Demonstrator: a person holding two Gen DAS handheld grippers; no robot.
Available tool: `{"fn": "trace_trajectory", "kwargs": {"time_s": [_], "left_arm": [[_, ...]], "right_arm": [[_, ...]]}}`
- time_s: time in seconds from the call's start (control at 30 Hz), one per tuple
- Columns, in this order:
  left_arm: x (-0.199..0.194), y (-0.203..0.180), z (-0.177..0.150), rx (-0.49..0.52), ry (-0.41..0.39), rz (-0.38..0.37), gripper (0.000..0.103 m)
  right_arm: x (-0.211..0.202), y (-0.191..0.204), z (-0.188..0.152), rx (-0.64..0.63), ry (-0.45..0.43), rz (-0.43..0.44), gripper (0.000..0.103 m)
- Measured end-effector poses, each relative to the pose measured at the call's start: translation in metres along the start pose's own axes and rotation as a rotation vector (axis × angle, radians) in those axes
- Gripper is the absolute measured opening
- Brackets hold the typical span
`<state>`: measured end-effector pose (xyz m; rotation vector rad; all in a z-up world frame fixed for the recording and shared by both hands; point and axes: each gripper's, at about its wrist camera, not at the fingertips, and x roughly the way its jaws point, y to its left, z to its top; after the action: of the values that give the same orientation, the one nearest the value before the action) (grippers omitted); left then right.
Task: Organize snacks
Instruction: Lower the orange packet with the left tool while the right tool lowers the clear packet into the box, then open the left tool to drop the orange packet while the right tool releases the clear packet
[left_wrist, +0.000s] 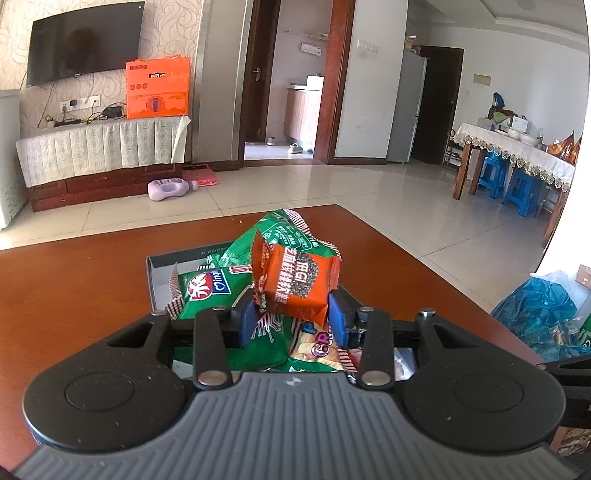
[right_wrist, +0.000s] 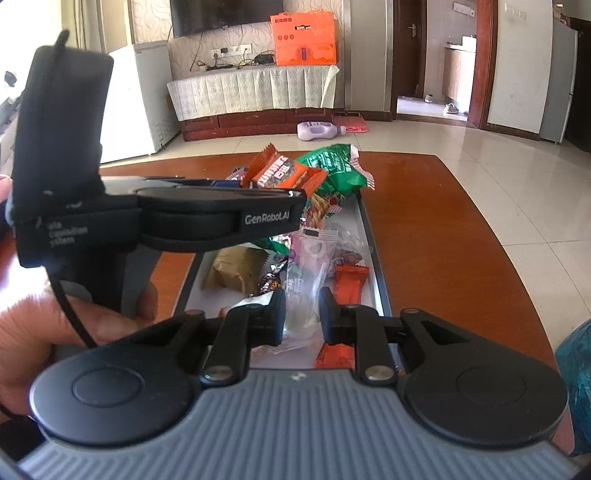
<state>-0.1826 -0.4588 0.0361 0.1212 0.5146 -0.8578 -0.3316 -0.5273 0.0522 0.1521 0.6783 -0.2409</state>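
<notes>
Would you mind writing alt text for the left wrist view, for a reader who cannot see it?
The left gripper has an orange snack packet between its blue pads, above a shallow tray piled with green snack bags on a reddish wooden table. Behind are a tiled floor, a wall television and an open doorway.

Black tongs (left_wrist: 291, 314) with blue pads (left_wrist: 246, 320), ribbed grey housing, silver screws, white "GenRobot.AI" lettering.

An orange snack packet (left_wrist: 295, 282) with dark printed lettering stands tilted atop the pile, crimped end up at 11 o'clock. Green bags (left_wrist: 210, 291) lie beneath it and at 12 o'clock (left_wrist: 291, 230), heaped in a shallow dark tray (left_wrist: 157, 273). A clear sachet (right_wrist: 306, 291) and flat orange-red packet (right_wrist: 351, 282) lie at the tray's near end.
</notes>
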Motion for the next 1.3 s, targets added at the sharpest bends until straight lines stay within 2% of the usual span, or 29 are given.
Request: {"fn": "trace_trajectory", "kwargs": {"time_s": [0.2,0.57,0.9,1.0,1.3], "left_arm": [[0.004,-0.003,-0.004,0.010,0.016,0.022,0.061],[-0.001,0.003,-0.005,0.021,0.037,0.030,0.063],[-0.003,-0.001,-0.010,0.037,0.044,0.031,0.077],[-0.003,-0.001,-0.012,0.039,0.046,0.032,0.084],[-0.004,-0.003,-0.015,0.046,0.055,0.048,0.087]], "right_arm": [[0.009,-0.002,0.003,-0.001,0.017,-0.005,0.022],[0.014,-0.001,0.003,0.003,0.028,-0.014,0.022],[0.019,0.002,0.003,-0.006,0.031,-0.013,0.023],[0.020,0.001,0.003,-0.003,0.031,-0.012,0.023],[0.021,0.000,0.003,0.006,0.029,-0.014,0.023]]}}
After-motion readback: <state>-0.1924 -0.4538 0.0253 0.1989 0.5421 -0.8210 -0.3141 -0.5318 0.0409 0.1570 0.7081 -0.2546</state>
